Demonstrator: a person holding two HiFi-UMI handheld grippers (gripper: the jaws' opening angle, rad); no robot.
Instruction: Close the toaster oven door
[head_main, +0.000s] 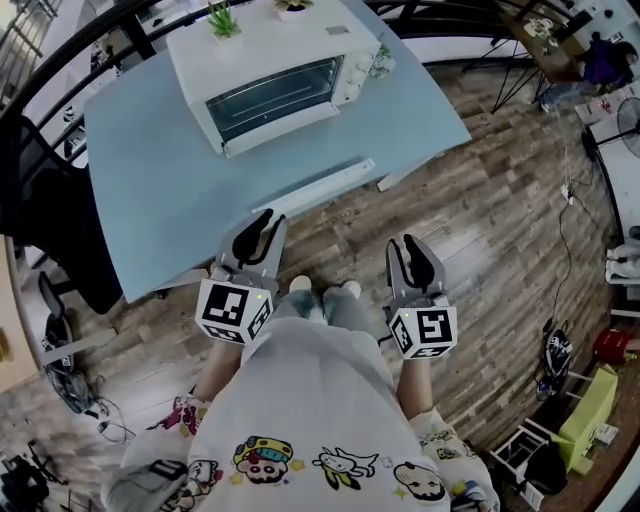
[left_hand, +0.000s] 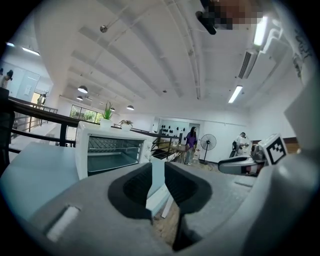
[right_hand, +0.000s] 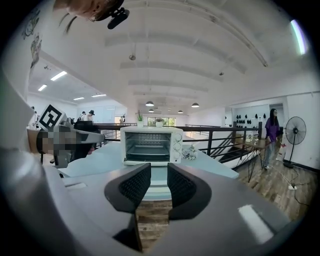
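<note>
A white toaster oven (head_main: 275, 70) stands at the far side of a light blue table (head_main: 150, 190). Its glass door (head_main: 272, 97) looks upright against the front, and a rack shows through it. The oven also appears in the left gripper view (left_hand: 107, 150) and, straight ahead, in the right gripper view (right_hand: 151, 145). Both grippers are held close to the person's body, well short of the table. My left gripper (head_main: 262, 225) (left_hand: 158, 175) and my right gripper (head_main: 415, 250) (right_hand: 159, 180) are open, each with a narrow gap and nothing between the jaws.
Two small potted plants (head_main: 222, 18) sit on top of the oven, and a white floral item (head_main: 381, 62) lies beside it. A long white bar (head_main: 315, 187) runs along the table's near edge. A black chair (head_main: 45, 200) is at the left. Wooden floor (head_main: 500, 230) lies all around.
</note>
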